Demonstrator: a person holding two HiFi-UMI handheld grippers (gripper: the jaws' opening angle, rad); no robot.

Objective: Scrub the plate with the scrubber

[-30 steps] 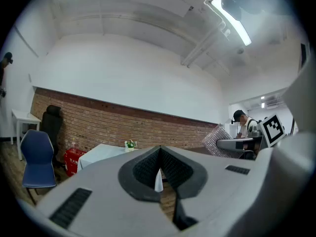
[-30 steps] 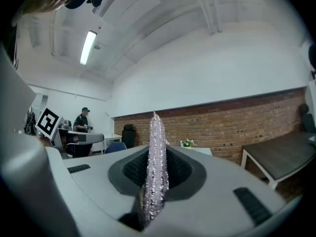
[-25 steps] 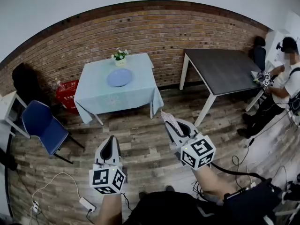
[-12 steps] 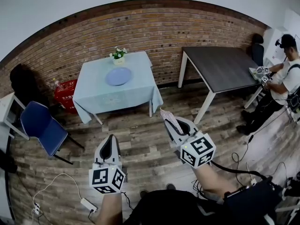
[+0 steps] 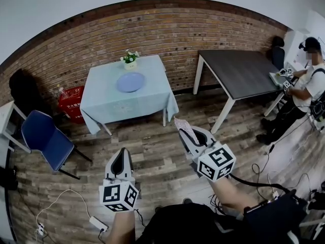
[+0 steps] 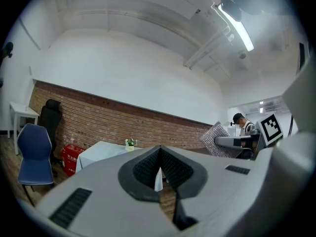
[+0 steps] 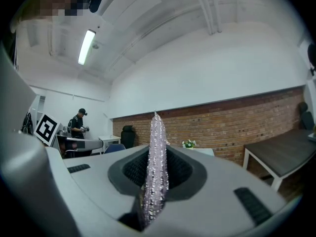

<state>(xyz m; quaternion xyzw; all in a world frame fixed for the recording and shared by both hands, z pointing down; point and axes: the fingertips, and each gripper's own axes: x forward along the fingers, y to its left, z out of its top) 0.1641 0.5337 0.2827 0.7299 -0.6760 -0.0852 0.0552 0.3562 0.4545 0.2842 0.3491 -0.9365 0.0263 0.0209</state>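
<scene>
The plate (image 5: 130, 82) lies on the desk (image 5: 104, 108) at 12 o'clock, well apart from both grippers. The right gripper (image 5: 193, 140) has its fingers clamped on the thin scrubber (image 5: 183, 128). The left gripper (image 5: 120, 162) is closed on nothing. With the plate unheld, scrubbing could slide it, and the scrubber could fold.

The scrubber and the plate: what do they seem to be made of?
Scrubber: glittery synthetic or metallic mesh, pinkish-silver; its surface sparkles in tiny points. Plate: smooth, pale blue, even in colour; plastic or glazed ceramic, too far to tell.
</scene>
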